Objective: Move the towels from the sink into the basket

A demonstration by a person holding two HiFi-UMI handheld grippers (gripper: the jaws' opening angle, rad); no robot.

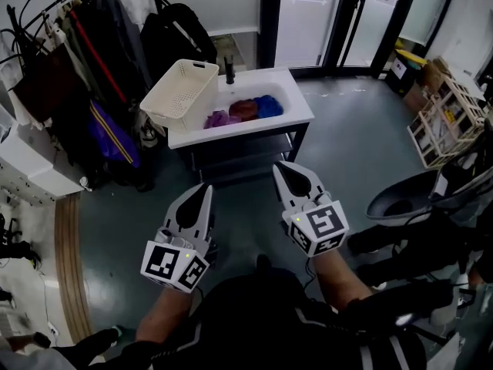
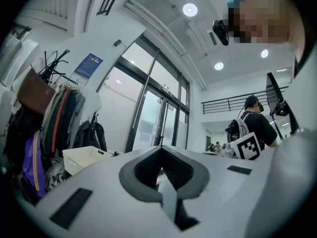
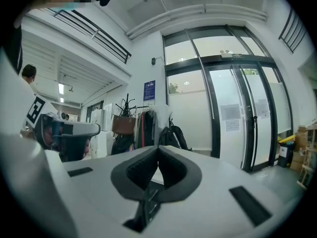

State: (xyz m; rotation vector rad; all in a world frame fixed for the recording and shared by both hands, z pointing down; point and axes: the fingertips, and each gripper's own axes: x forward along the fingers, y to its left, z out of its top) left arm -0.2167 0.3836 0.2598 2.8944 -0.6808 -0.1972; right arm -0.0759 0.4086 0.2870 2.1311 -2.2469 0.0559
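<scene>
Observer: Towels, three crumpled cloth ones in purple, dark red and blue (image 1: 245, 110), lie in the white rectangular sink (image 1: 299, 99) on the dark-framed table (image 1: 246, 151). Only the head view shows them.

Recorder: Basket?

Observer: Cream perforated plastic basket (image 1: 181, 91), tilted at the sink's left end, near the purple towel. The left gripper view also catches the basket (image 2: 84, 158), beside a coat rack hung with dark clothes (image 2: 54, 108).

Recorder: Grippers?

Observer: White left gripper (image 1: 206, 190) and white right gripper (image 1: 282, 168) held level over the grey-green floor (image 1: 123, 230), well apart from the table. Jaws pressed together on both, nothing between them.

Recorder: Writing?

Observer: Blue wall poster (image 2: 89, 66) and white sheets taped on the glass doors (image 3: 230, 118), print too small to read. Black-and-white square markers on the gripper cubes (image 1: 176, 264). The left gripper view adds a distant person wearing a backpack (image 2: 255, 125).
</scene>
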